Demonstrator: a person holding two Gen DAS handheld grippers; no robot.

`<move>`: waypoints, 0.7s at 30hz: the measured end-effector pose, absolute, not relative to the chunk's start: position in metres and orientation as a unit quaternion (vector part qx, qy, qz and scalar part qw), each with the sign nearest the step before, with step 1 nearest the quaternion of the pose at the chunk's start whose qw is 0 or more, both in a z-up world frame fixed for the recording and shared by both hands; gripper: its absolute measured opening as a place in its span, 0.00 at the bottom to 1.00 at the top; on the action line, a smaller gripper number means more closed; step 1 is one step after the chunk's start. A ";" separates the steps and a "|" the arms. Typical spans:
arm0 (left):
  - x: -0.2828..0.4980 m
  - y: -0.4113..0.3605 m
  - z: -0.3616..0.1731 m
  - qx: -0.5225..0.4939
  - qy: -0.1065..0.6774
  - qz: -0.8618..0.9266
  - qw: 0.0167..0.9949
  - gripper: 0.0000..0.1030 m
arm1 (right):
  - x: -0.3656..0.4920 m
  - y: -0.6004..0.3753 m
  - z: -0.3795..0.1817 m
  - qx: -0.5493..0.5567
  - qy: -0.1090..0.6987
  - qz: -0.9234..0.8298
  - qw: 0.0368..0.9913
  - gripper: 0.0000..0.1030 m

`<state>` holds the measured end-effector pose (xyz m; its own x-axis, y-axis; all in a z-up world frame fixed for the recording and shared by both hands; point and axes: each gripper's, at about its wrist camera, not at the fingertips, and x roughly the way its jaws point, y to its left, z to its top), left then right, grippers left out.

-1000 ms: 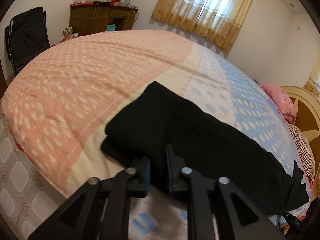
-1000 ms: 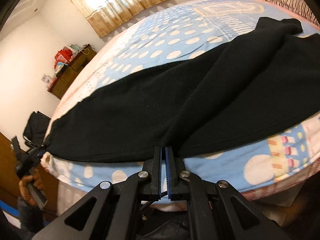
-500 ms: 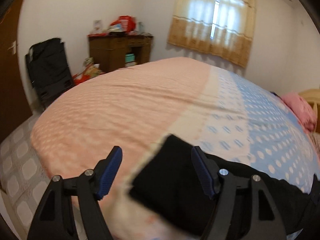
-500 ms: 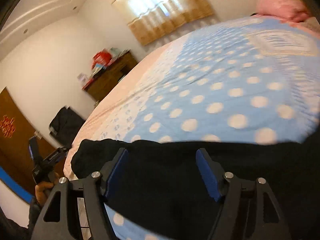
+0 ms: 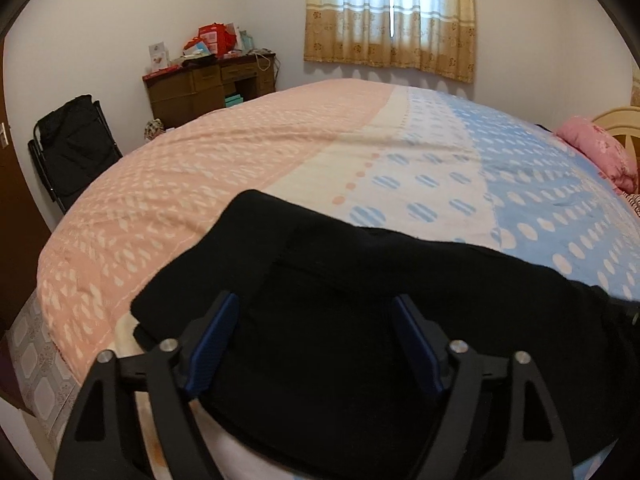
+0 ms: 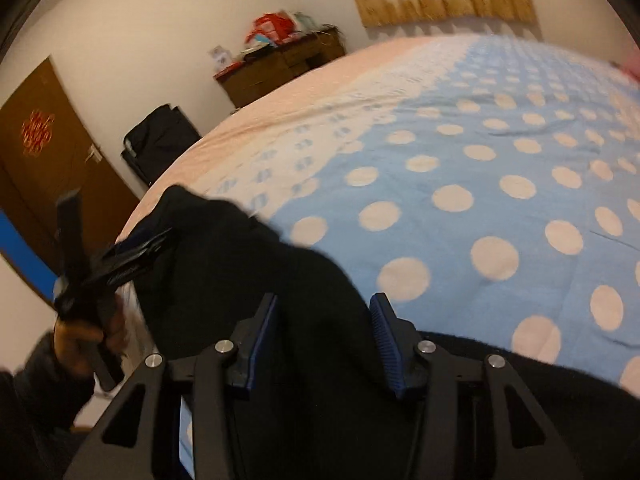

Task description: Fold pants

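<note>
The black pants (image 5: 360, 300) lie flat along the near edge of the bed (image 5: 280, 148), with a folded layer on top at the left end. My left gripper (image 5: 316, 300) is open just above that end, jaws wide apart and holding nothing. In the right wrist view the pants (image 6: 248, 264) run along the near edge too. My right gripper (image 6: 324, 304) is open over them and empty. The left gripper (image 6: 128, 260) shows there at the far left, held in a hand; the view is blurred.
The bedspread is pink on the left and blue with white dots (image 6: 480, 184) on the right. A pink pillow (image 5: 600, 156) lies by the headboard. A wooden desk (image 5: 208, 84), a black folding chair (image 5: 72, 148) and a brown door (image 6: 44, 152) stand beyond the bed.
Both grippers were shut on the pants' near edge a second ago. Both have opened, let go and lifted back; the pants now rest on the bed.
</note>
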<state>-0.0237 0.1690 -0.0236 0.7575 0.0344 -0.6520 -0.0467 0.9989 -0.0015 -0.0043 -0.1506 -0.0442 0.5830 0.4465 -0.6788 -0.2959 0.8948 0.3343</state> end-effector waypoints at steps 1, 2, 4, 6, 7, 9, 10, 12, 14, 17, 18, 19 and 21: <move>-0.024 0.168 -0.024 -0.005 0.347 0.021 0.938 0.85 | -0.014 -0.148 -0.044 0.095 0.404 0.210 0.885 0.48; -0.024 0.166 -0.025 0.001 0.345 0.020 0.938 0.89 | -0.023 -0.145 -0.044 0.097 0.403 0.213 0.885 0.48; -0.023 0.158 -0.030 0.021 0.344 0.030 0.938 0.93 | -0.034 -0.138 -0.049 0.091 0.408 0.212 0.884 0.48; -0.017 0.147 -0.036 0.041 0.344 0.046 0.937 0.97 | -0.044 -0.131 -0.051 0.072 0.404 0.202 0.889 0.48; -0.015 0.142 -0.039 0.048 0.344 0.054 0.936 1.00 | -0.050 -0.128 -0.051 0.060 0.397 0.201 0.893 0.48; -0.016 0.141 -0.039 0.048 0.342 0.064 0.936 1.00 | -0.051 -0.121 -0.054 0.041 0.398 0.208 0.893 0.54; -0.016 0.142 -0.039 0.044 0.342 0.066 0.936 1.00 | -0.048 -0.120 -0.055 0.041 0.400 0.212 0.891 0.55; -0.018 0.143 -0.039 0.044 0.339 0.063 0.937 1.00 | -0.034 -0.121 -0.054 0.056 0.405 0.227 0.884 0.56; -0.020 0.144 -0.039 0.046 0.337 0.061 0.939 1.00 | -0.013 -0.124 -0.051 0.097 0.409 0.245 0.874 0.56; -0.022 0.145 -0.039 0.041 0.334 0.060 0.940 1.00 | 0.018 -0.121 -0.057 0.190 0.422 0.287 0.839 0.56; -0.021 0.145 -0.039 0.040 0.334 0.060 0.940 1.00 | 0.026 -0.115 -0.061 0.212 0.432 0.305 0.822 0.56; -0.021 0.144 -0.039 0.039 0.334 0.061 0.940 1.00 | 0.035 -0.106 -0.067 0.231 0.445 0.328 0.800 0.56; -0.020 0.143 -0.040 0.040 0.334 0.060 0.940 1.00 | 0.044 -0.094 -0.071 0.237 0.449 0.351 0.787 0.56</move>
